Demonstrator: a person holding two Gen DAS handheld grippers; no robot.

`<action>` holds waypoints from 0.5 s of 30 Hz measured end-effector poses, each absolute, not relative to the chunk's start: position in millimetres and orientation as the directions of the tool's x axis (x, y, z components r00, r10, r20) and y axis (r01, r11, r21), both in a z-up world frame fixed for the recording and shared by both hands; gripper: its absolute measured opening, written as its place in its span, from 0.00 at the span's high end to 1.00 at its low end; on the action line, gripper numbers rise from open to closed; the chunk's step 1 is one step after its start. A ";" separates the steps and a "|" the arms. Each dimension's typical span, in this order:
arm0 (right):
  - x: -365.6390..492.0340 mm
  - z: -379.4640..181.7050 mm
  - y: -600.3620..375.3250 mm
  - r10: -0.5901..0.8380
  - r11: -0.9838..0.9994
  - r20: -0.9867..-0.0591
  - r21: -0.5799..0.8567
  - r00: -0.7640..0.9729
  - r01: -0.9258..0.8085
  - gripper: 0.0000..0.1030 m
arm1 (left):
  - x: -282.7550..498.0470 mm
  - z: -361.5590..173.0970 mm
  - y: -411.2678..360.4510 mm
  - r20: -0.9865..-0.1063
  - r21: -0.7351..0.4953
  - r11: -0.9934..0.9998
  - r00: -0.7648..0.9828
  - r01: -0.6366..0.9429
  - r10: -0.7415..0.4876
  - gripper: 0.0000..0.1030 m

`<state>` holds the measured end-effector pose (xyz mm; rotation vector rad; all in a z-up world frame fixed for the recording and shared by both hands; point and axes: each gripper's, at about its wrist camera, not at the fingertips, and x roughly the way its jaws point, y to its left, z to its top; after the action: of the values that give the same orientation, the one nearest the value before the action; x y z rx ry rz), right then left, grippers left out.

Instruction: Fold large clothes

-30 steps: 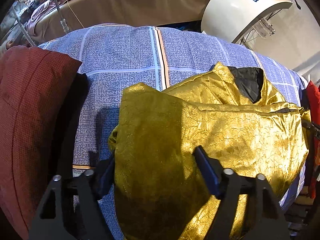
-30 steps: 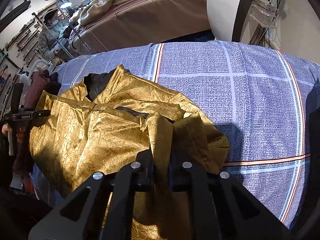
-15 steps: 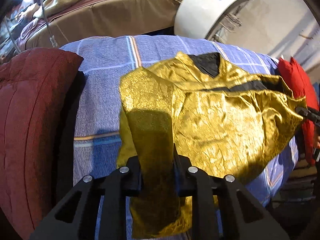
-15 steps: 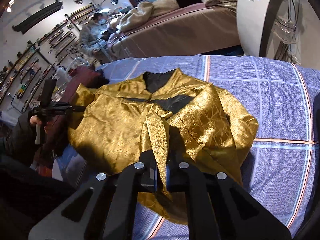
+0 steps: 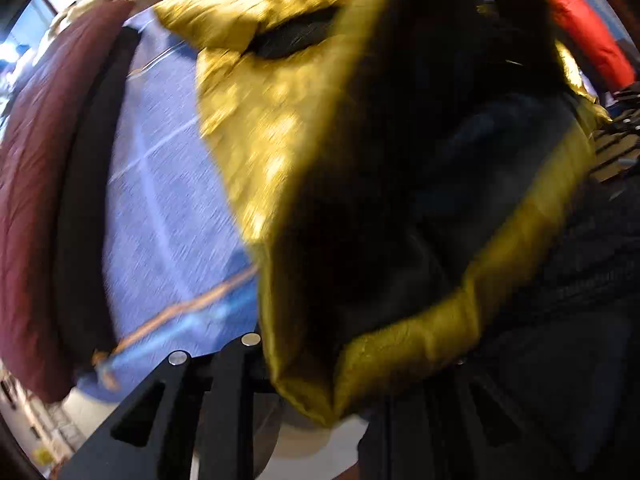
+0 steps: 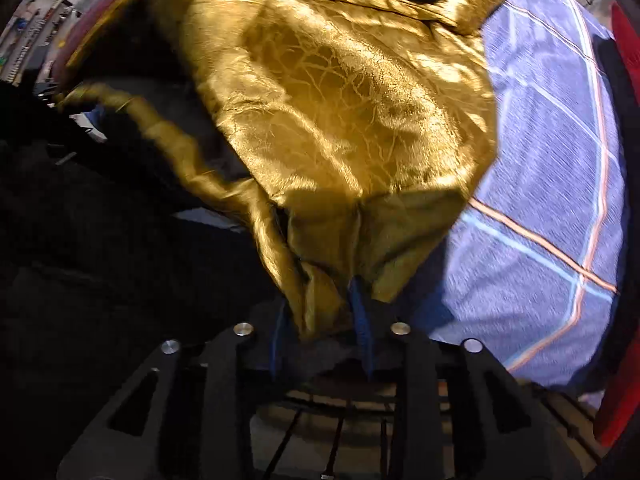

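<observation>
A shiny gold garment (image 5: 272, 128) with black lining (image 5: 400, 168) is lifted off the blue checked bedspread (image 5: 168, 208). My left gripper (image 5: 316, 364) is shut on its lower hem, which covers the fingertips; the view is blurred. In the right wrist view the gold garment (image 6: 340, 92) hangs in front of me, and my right gripper (image 6: 324, 320) grips its hem between blue pads, the jaws slightly apart around bunched cloth. The bedspread (image 6: 552, 184) lies to the right.
A dark red pillow (image 5: 36, 184) lies along the left of the bed. A bright red cushion (image 5: 592, 40) sits at the right edge, also seen in the right wrist view (image 6: 624, 40). Floor shows below both grippers.
Both grippers have pulled back and up off the bed edge with the hem, lifting the garment so its black lining opens toward me. The left gripper, open one second ago, has closed on the cloth.
</observation>
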<state>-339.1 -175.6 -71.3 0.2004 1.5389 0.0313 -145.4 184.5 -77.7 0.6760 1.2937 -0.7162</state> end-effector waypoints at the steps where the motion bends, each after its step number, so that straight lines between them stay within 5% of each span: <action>1: -343.5 -62.7 -179.3 0.130 0.983 -0.991 0.134 0.039 0.122 0.56 | -142.5 -70.0 194.1 -0.990 0.024 0.635 0.106 0.772 -0.091 0.74; 2: -345.3 -50.1 -184.5 0.109 0.983 -0.991 0.119 0.075 0.140 0.42 | -136.9 -59.3 203.1 -0.991 0.008 0.659 0.092 0.752 -0.094 0.72; 5: -339.3 3.7 -208.0 0.021 0.971 -0.959 0.087 0.283 0.223 0.20 | -111.7 -17.7 228.7 -0.982 0.024 0.723 0.151 0.691 -0.112 0.50; 7: -327.1 34.8 -224.8 -0.025 0.957 -0.898 0.106 0.440 0.271 0.17 | -84.4 18.5 238.4 -0.963 0.076 0.770 0.248 0.633 -0.109 0.30; 11: -277.0 46.1 -253.0 -0.092 0.941 -0.806 0.122 0.585 0.316 0.17 | -36.8 65.4 193.8 -0.900 0.168 0.803 0.421 0.572 -0.112 0.22; 15: -227.2 22.1 -266.9 -0.122 0.920 -0.799 0.132 0.589 0.370 0.17 | -14.3 53.2 52.4 -0.877 0.224 0.721 0.458 0.656 -0.145 0.20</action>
<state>-227.2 -266.9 22.1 0.2987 0.8989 -0.2913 -14.3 52.4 53.2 0.5981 0.9787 -0.5311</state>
